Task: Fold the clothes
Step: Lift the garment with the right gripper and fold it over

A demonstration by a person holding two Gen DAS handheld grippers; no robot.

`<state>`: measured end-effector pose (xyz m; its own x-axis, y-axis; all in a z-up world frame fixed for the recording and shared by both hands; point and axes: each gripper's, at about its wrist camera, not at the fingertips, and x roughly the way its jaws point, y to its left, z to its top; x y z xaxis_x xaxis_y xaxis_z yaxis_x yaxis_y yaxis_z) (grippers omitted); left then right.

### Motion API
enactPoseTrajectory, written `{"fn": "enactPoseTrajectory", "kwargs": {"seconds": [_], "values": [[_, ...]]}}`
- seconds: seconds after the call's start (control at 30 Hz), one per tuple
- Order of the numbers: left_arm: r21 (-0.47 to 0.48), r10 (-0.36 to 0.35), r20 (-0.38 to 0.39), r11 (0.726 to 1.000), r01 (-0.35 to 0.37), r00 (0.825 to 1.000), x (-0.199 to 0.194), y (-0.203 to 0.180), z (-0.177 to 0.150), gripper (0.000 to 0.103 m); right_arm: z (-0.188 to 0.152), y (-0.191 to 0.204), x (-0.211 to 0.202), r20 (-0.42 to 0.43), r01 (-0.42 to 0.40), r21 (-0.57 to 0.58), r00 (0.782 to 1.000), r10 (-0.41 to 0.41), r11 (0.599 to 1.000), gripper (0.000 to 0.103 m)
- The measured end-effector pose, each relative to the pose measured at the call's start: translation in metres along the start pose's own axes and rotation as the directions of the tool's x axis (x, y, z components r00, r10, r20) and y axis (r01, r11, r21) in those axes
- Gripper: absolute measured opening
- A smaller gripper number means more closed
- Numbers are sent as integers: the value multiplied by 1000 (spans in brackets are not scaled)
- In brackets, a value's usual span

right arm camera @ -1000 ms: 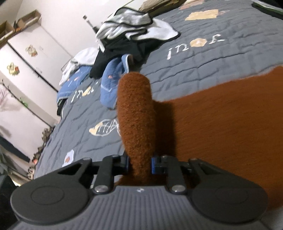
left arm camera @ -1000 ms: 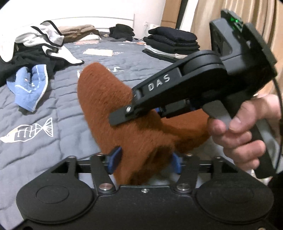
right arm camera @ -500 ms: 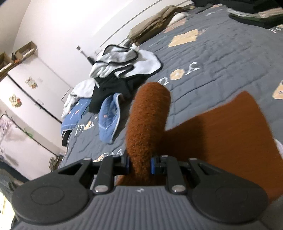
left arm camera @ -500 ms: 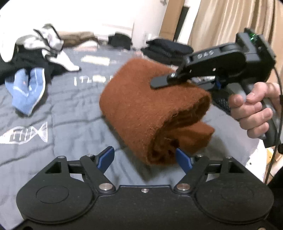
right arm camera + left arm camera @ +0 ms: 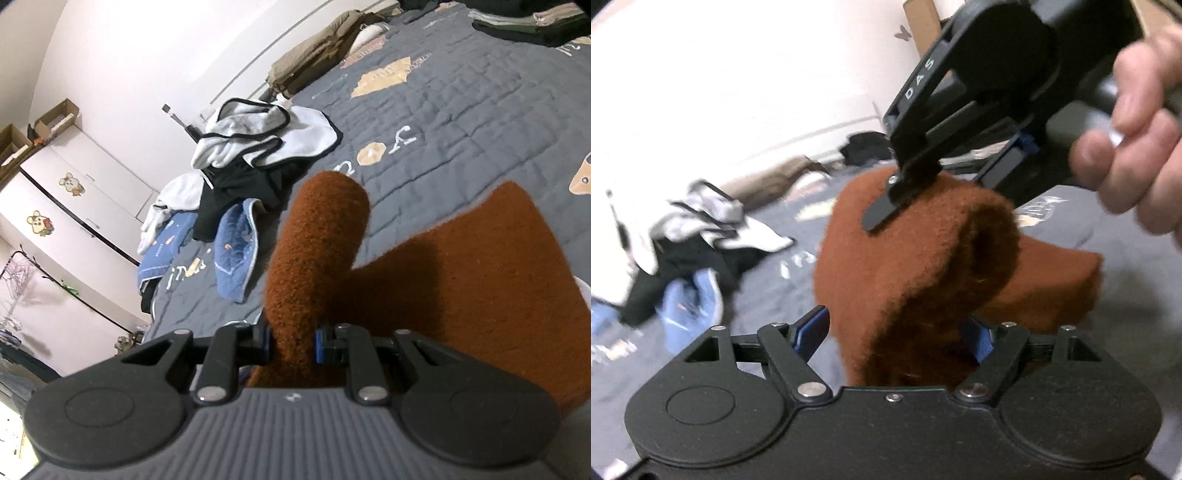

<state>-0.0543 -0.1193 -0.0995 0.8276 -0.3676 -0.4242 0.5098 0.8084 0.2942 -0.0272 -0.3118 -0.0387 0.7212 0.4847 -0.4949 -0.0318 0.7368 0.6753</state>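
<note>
A rust-brown fuzzy garment (image 5: 905,266) hangs folded over above the grey quilted bed (image 5: 461,122). My right gripper (image 5: 291,341) is shut on a thick fold of the garment (image 5: 317,251); it also shows in the left wrist view (image 5: 945,184), pinching the garment's top edge from above. My left gripper (image 5: 897,332) is open, its blue pads spread either side of the hanging cloth, which fills the gap without being pinched.
A heap of unfolded clothes, white-grey (image 5: 258,136), black and blue denim (image 5: 232,254), lies on the bed's far left. Folded dark stacks (image 5: 535,22) and a khaki pile (image 5: 325,48) sit along the far edge. A white wardrobe (image 5: 74,192) stands beyond the bed.
Both grippers have lifted and tilted up. The right gripper has come closer above the left one, carrying the brown garment up. The left jaws stay open.
</note>
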Motion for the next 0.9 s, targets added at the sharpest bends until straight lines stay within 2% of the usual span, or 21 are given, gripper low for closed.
{"fn": "enactPoseTrajectory", "kwargs": {"seconds": [0.13,0.2,0.3,0.37,0.47,0.57,0.6,0.7,0.83,0.87,0.9], "values": [[66,74,-23,995,-72,997,-2,11,-2,77,8,-8,-17,61,-3,31,998,1,1000,20],[110,90,-40,990,-85,995,-5,21,-7,77,10,-17,-18,59,0,54,998,-4,999,19],[186,95,-109,980,-74,989,-7,21,-13,77,8,-24,-16,62,32,54,997,-35,998,19],[244,123,-99,965,-96,987,-7,18,-19,77,9,-25,-17,72,60,35,995,-62,998,19],[227,59,-82,973,-39,995,-16,16,-15,77,12,-32,-22,72,57,47,996,-61,997,19],[192,-15,-25,981,20,1000,-28,11,-4,78,12,-37,-25,73,61,63,995,-66,996,19],[205,-20,-1,979,20,1000,-31,5,-2,79,12,-39,-26,72,61,68,995,-66,996,19],[291,-4,19,957,-2,1000,-20,-18,0,80,12,-38,-28,73,45,76,996,-51,996,19],[362,22,35,932,-33,999,1,-37,-3,80,11,-33,-32,78,28,66,996,-34,997,19],[391,38,36,919,-49,999,5,-39,-6,77,10,-32,-33,81,32,65,996,-37,997,19],[422,56,37,904,-66,998,8,-41,-9,69,10,-33,-35,88,37,69,995,-43,997,19]]}}
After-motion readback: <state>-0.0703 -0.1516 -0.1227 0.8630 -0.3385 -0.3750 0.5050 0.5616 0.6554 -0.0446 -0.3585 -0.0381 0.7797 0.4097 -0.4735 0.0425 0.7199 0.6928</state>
